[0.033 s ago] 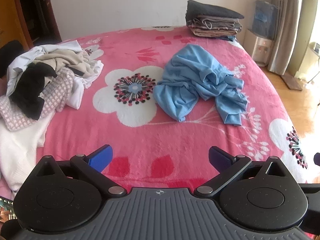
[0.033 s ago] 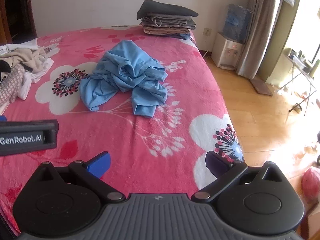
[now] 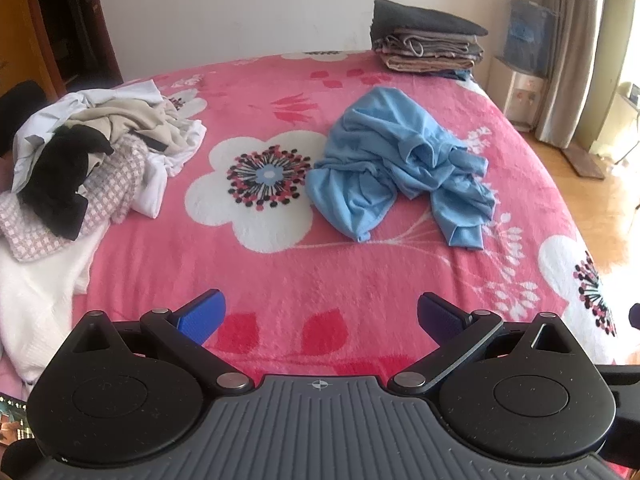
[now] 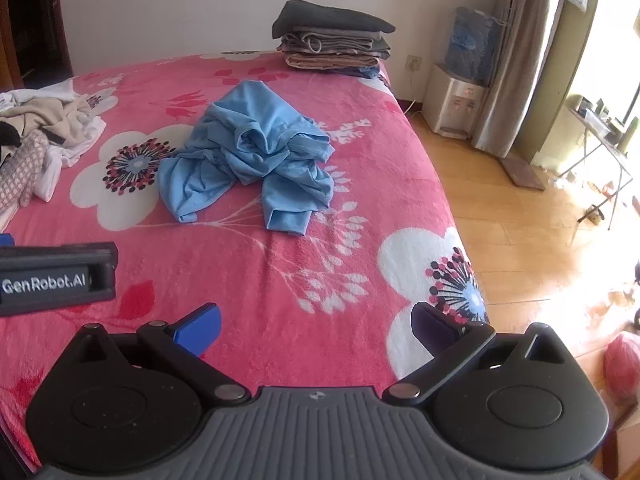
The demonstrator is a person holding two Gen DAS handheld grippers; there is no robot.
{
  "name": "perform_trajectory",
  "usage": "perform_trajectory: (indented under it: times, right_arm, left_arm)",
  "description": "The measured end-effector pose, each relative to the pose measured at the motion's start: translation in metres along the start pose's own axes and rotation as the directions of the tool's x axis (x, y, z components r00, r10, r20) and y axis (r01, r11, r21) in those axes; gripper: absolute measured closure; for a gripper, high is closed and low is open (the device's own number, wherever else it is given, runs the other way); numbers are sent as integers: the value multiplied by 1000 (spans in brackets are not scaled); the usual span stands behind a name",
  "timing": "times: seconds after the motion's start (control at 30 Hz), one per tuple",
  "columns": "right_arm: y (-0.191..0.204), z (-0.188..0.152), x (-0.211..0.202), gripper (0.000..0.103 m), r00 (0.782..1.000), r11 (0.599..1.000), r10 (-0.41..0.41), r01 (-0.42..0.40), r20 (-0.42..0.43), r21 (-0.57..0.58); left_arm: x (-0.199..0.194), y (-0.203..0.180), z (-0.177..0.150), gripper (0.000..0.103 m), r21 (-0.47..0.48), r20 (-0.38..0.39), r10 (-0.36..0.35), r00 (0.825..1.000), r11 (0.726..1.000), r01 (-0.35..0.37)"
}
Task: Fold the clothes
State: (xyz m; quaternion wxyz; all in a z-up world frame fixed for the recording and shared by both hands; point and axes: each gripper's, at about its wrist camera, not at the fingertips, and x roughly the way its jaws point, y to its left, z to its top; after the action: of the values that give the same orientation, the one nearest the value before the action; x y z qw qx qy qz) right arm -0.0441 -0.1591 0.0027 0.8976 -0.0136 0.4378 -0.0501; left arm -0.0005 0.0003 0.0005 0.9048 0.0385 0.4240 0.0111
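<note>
So both sets of jaws are spread as wide as they go, nothing between them and nothing touched: the left gripper (image 3: 320,314) with its blue and dark purple pads hangs over the near edge of the bed, tilted down toward it, and the right gripper (image 4: 316,322) does the same a bit further toward the bed's right side, where the left gripper's black body marked GenRobot.AI pokes into its view at the left edge. Under both is the fuzzy pink blanket with big white flowers (image 3: 360,280) that covers the whole bed. The crumpled light blue garment (image 3: 400,176) lies bunched up in the middle of that blanket, well ahead of both grippers and apart from everything else, right beside one of the white flower prints. Off at the left side of the bed sits a messy heap of unfolded clothes (image 3: 92,168), white, beige, black and a pink-and-white check piece all tangled together. At the far corner by the white wall there's a neat stack of folded clothes in dark grey, grey and brown (image 4: 332,36). Past the right side of the bed is a wooden floor (image 4: 520,232) in bright sunlight, a white water dispenser with a blue bottle (image 4: 460,96) against the wall, a beige curtain (image 4: 516,56) next to it, and a small folding table (image 4: 600,136) by the window
</note>
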Motion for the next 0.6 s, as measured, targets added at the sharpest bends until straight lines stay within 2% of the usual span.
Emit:
perform_trajectory:
  times: [0.2,0.6]
  right_arm:
    - [-5,1,-2,0,1000,1000,0,0,19,5]
    - [-5,2,-4,0,999,999,-29,28,40,29]
  left_arm:
    - [4,-7,-5,0,12,18,25,1000,1000,-25]
    - [-3,1,-3,0,-7,43,15,999,1000,-15]
